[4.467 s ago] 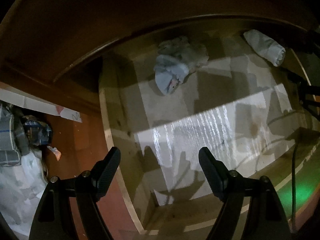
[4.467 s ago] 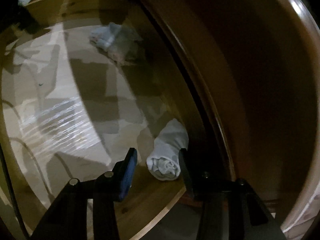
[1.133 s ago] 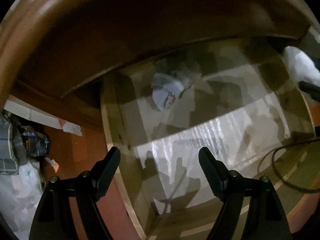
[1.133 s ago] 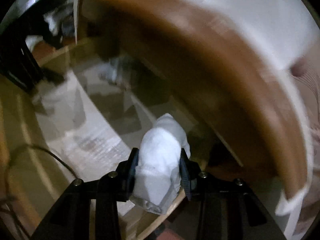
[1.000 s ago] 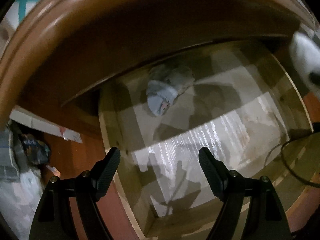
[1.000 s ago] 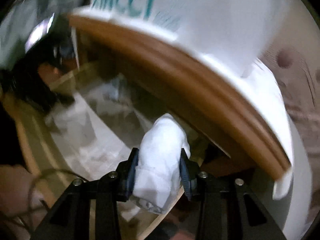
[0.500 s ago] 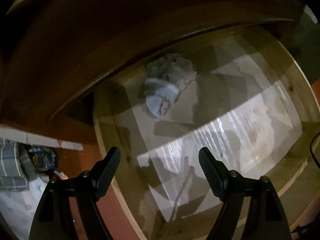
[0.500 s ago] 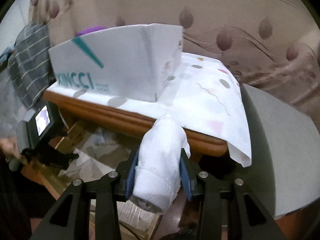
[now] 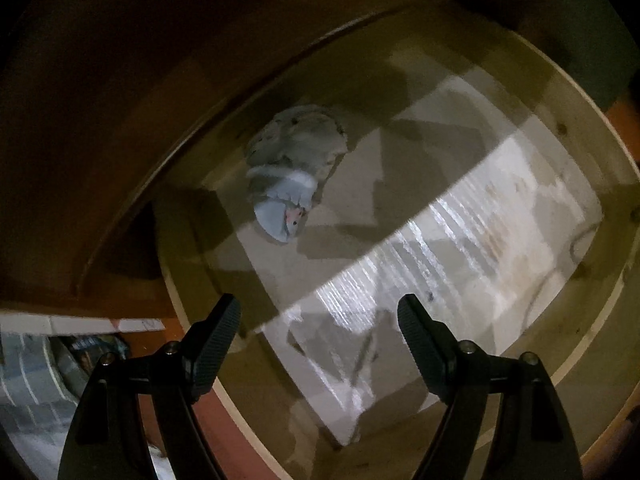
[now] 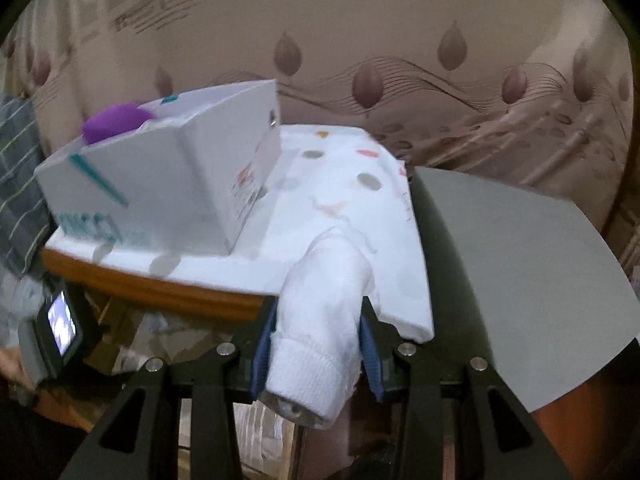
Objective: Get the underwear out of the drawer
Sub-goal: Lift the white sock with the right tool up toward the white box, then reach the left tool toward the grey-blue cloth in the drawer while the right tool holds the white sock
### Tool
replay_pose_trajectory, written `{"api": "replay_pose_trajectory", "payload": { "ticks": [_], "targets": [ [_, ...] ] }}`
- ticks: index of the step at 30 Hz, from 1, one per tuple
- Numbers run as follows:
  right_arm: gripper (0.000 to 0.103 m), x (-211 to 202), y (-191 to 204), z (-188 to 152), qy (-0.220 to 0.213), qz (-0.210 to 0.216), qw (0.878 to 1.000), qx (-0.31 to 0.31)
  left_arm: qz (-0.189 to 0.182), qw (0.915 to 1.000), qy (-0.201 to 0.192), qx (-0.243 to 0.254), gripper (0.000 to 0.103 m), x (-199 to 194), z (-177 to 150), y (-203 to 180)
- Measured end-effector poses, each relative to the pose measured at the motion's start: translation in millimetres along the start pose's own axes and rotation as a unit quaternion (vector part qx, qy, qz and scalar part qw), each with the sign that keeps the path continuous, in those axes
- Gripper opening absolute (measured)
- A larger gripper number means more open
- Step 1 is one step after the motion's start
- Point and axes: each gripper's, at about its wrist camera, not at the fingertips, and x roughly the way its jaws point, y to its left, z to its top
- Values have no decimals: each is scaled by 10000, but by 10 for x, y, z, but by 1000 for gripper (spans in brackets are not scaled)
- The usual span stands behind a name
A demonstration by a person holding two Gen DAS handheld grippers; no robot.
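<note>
In the right wrist view my right gripper (image 10: 318, 344) is shut on a rolled white piece of underwear (image 10: 320, 320), held up in front of the cabinet top. The roll sticks out beyond both ends of the blue pads. In the left wrist view my left gripper (image 9: 320, 332) hangs open over the pulled-out wooden drawer (image 9: 184, 292), nothing between its fingers. A crumpled pale blue piece of underwear (image 9: 288, 176) lies at the drawer's far left, well beyond the fingertips, partly in shadow.
A white patterned cloth (image 10: 344, 184) covers the cabinet top, with a white cardboard box (image 10: 160, 184) and a purple thing (image 10: 112, 124) on it. A grey panel (image 10: 520, 280) stands to the right. A small camera screen (image 10: 60, 328) sits at lower left. White paper (image 9: 460, 248) lines the drawer bottom.
My right gripper rose out of the drawer with the white roll, up to the cabinet top. My left gripper sank slightly and rolled, so the drawer looks tilted.
</note>
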Motion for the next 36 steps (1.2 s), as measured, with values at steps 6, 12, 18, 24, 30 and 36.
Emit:
{"api": "replay_pose_trajectory", "payload": {
  "ticks": [6,12,18,24,30,36],
  "targets": [
    [39,70,-47,211,28,-217,9994,279,62,9996,49,258,79,70,-17,-39],
    [39,142,-60,327,-11,-280,9991,322,217,9989,87,406,79,152,15,-59],
    [39,165,-107,273,-191,-277,9991,265,319,9976,167,597,79,276,40,-116],
    [39,224,-116,211,-186,-202,9994,226,979,9865,112,1311,79,360,149,-244],
    [39,220,-45,205,-263,-106,9996,38,1999,9598,-393,1932,79,429,167,-463],
    [40,242,-26,192,-229,-33,9997,34,2398,9411,-436,2345,71,564,117,-593]
  ]
}}
